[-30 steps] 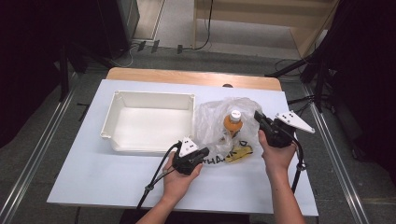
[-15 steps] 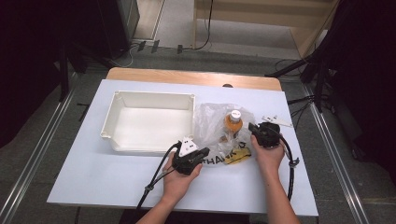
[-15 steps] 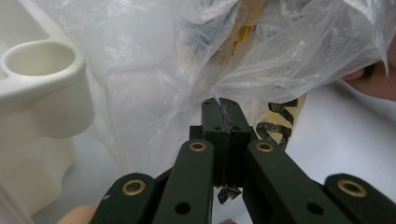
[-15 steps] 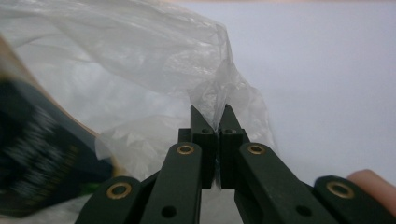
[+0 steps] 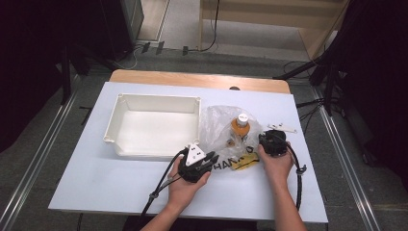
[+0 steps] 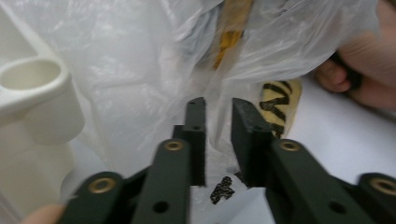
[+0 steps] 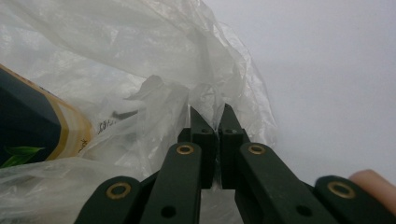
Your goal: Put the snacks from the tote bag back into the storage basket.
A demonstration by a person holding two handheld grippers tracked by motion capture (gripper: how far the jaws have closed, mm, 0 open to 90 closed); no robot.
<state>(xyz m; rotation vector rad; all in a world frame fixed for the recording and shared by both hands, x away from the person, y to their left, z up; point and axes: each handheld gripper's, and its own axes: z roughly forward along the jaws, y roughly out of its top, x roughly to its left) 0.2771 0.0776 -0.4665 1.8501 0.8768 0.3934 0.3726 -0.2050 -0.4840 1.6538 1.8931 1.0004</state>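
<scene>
Currently, a clear plastic bag (image 5: 226, 130) is being worked at the lower centre of the high view, lying on the white counter (image 5: 96, 187) just right of the white tray (image 5: 153, 126). The left hand-held gripper (image 5: 208, 160) is being held at the bag's lower left edge, its jaws slightly spread around a fold of film. The right hand-held gripper (image 5: 263, 139) is being held at the bag's right edge, its jaws pressed together on the film. An orange bottle (image 5: 240, 126) with a white cap is standing inside the bag, between both grippers and nearer the right one. The tray is being left empty.
</scene>
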